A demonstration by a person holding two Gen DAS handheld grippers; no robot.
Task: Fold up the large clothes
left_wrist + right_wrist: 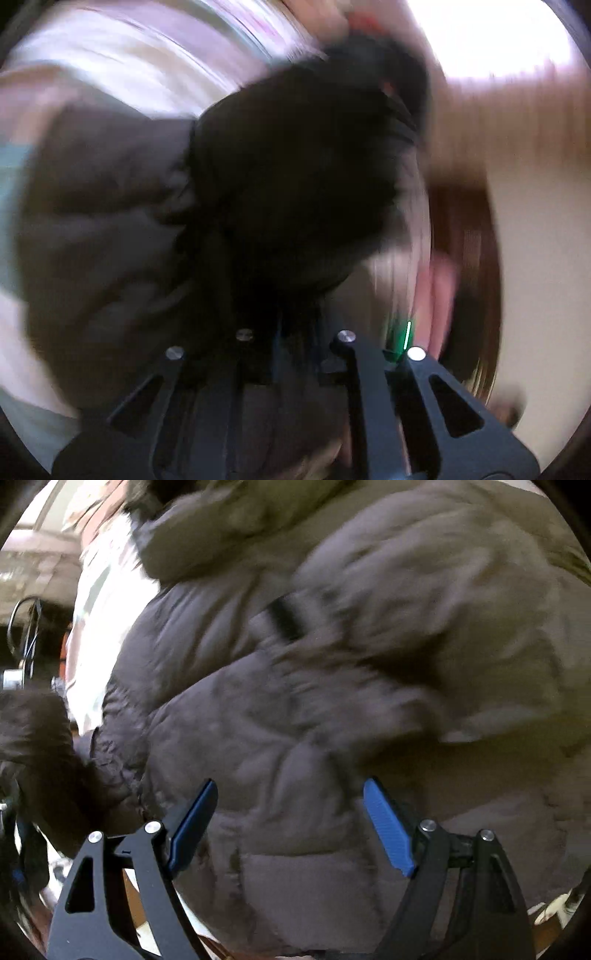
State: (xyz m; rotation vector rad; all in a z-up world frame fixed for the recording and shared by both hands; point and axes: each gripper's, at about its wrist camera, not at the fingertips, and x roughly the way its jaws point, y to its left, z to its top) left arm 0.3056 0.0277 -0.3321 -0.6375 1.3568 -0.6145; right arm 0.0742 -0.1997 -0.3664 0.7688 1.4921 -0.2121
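- Left gripper: we see dark jacket fabric bunched right at its linkage; fingertips hidden, so grip state can't be told. View v. blurred.
- Jacket: quilted, puffy, grey-brown; fills right view. We judge it soft, bulky, light, slippery shell; take hem or seam, not padding.
- Right gripper: blue pads spread wide, holding nothing, jacket just beyond.

Bright window, pale wall, dark wooden furniture, all blurred
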